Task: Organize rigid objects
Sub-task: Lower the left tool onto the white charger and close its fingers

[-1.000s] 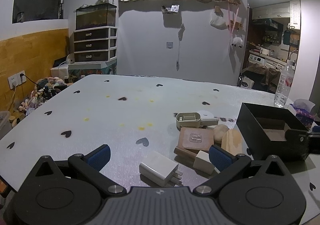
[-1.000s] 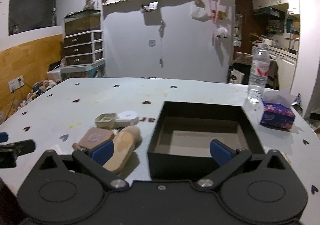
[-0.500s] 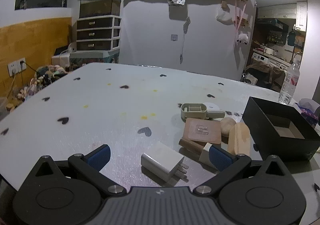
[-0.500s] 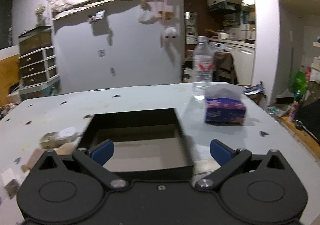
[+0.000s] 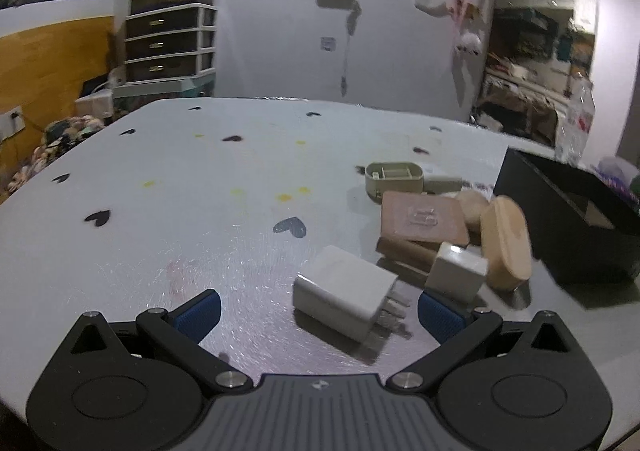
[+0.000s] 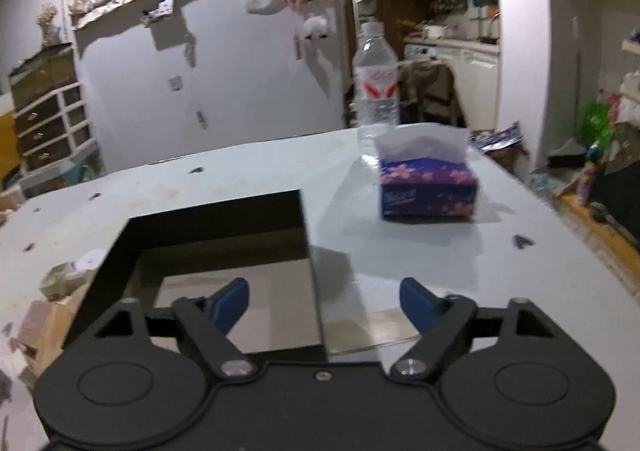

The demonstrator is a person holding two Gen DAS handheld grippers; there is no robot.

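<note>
Left gripper [image 5: 318,309]: we are holding it wide open and low over the table [image 5: 180,187], gripping nothing; the white charger [image 5: 344,297] is lying between the blue pads, touching neither.
Charger risk: its prongs are pointing toward our right pad, so we judge that closing now may pinch metal and let it twist or slide on the glossy top.
Pile [image 5: 448,227]: just right of the charger, a white cube, a pink tile on a brown strip, a wooden oval and a beige case are crowding together; our right pad may be knocking the cube as it closes.
Box [image 6: 216,235]: black, open-topped, sitting right of the pile; we are seeing only bare floor in the part that shows.
Right gripper [image 6: 322,303]: its jaws have just been closing to partly open, straddling the box's right wall; we cannot tell whether a pad is touching it.
Box risk: a squeeze here may be shoving or tipping the box.
Tissue pack [image 6: 428,187] and bottle [image 6: 376,87]: standing beyond the box, well apart from it.
</note>
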